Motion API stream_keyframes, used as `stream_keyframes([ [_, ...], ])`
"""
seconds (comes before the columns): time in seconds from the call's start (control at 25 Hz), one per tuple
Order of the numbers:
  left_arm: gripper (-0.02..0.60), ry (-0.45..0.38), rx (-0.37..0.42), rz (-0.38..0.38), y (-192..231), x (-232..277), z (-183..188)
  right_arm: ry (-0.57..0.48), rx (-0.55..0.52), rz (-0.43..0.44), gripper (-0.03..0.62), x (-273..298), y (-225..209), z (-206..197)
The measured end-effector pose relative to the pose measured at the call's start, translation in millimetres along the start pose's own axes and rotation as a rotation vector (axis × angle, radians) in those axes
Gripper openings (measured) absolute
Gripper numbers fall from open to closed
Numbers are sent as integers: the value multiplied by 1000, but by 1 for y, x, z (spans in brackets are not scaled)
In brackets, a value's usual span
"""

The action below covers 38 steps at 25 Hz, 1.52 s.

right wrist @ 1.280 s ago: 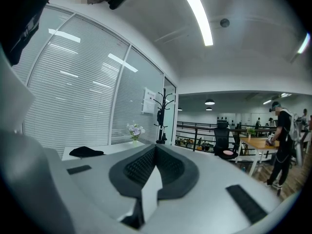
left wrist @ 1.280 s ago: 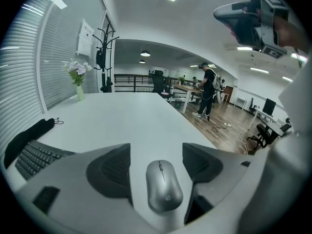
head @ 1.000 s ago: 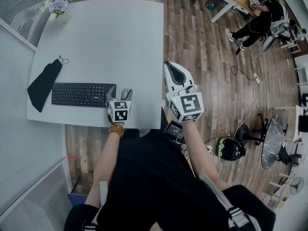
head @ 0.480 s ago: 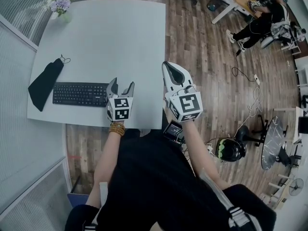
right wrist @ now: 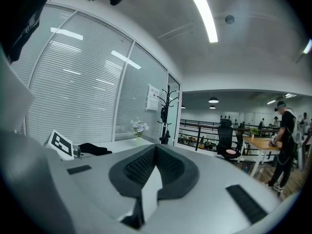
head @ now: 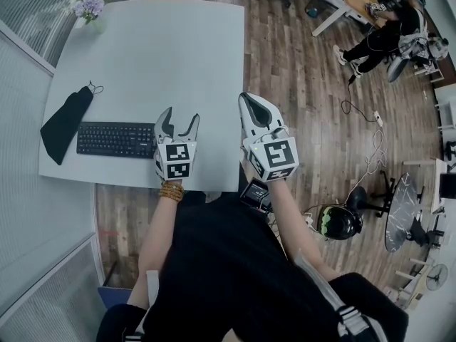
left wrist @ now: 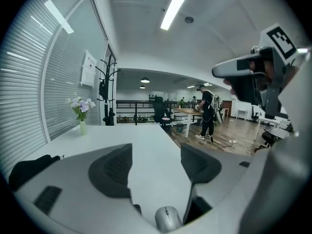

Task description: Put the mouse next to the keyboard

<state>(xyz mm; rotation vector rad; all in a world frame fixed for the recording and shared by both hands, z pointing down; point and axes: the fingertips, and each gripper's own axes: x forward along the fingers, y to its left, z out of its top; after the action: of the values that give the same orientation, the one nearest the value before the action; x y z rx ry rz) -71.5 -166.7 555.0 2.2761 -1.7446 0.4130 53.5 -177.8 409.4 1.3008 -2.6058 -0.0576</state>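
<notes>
The black keyboard (head: 117, 140) lies near the front edge of the white table (head: 157, 55). Just right of it my left gripper (head: 179, 120) hangs above the table with its jaws spread and nothing between them. In the left gripper view the grey mouse (left wrist: 167, 219) rests on the table below and behind the open left gripper (left wrist: 156, 156). In the head view the mouse is hidden under that gripper. My right gripper (head: 252, 102) is shut and empty, held off the table's right edge over the wooden floor. Its pads (right wrist: 168, 167) meet in the right gripper view.
A black cloth (head: 65, 123) lies left of the keyboard. A small vase of flowers (head: 87, 7) stands at the far left corner. Beyond the table a person (head: 385, 30) stands by desks, with cables and a chair (head: 340, 221) on the floor.
The left gripper has lifted off the mouse and shifted slightly left, jaws still apart; the mouse stays on the table by the keyboard. The right gripper has barely moved.
</notes>
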Motion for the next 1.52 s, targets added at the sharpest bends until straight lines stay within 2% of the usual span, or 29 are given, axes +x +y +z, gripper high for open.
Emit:
stream_keyframes([
  [0.92,265,-277,56,-33,-23,-46,134,-8,4,-7,-3,-5,2,0],
  [1.52,222,-322,89,7,-30,-62,150,-13,-3,6,-3,-14,6,1],
])
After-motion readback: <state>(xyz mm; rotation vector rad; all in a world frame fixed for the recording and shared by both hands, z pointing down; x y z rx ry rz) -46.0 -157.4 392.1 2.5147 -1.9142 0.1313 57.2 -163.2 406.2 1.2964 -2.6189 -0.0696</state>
